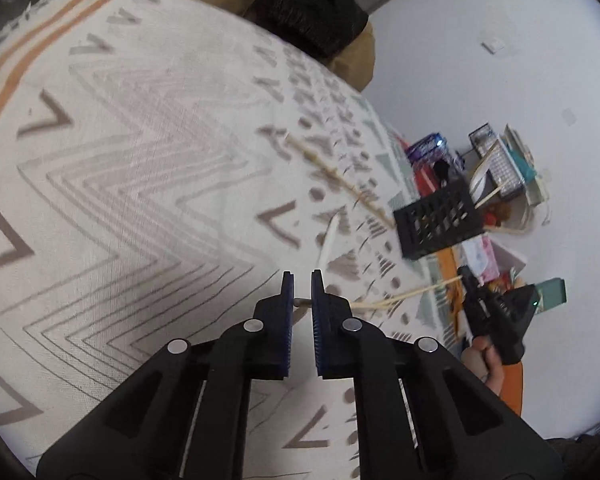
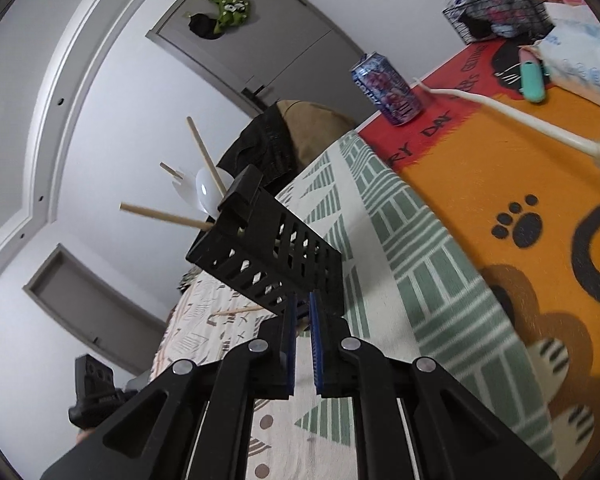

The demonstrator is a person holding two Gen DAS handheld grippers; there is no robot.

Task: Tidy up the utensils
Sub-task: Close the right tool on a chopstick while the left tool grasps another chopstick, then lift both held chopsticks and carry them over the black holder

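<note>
black slotted basket hangs tilted in the air over the green-and-white patterned cloth, pinched at its lower corner by the right gripper, whose blue pads are pressed together on the basket wall. sticking out of the basket's open end: wooden chopsticks and a white plastic spoon.

from the other side the same basket shows to the right, above the far edge of the bed-like surface, with the right gripper seen below it and fingers wrapped on its handle.

left gripper is low over the cream chevron cloth, jaws nearly together and pinching the end of a thin wooden chopstick that runs off to the right. loose on the cloth further off: another long chopstick lying diagonally and a white utensil, blurred, kind not clear.

far side: a dark garment over a tan cushion. right of the cloth an orange mat with paw prints, a blue drink can standing on its red end, a teal case, a wire basket of odds and ends, and a white cable across the mat.
</note>
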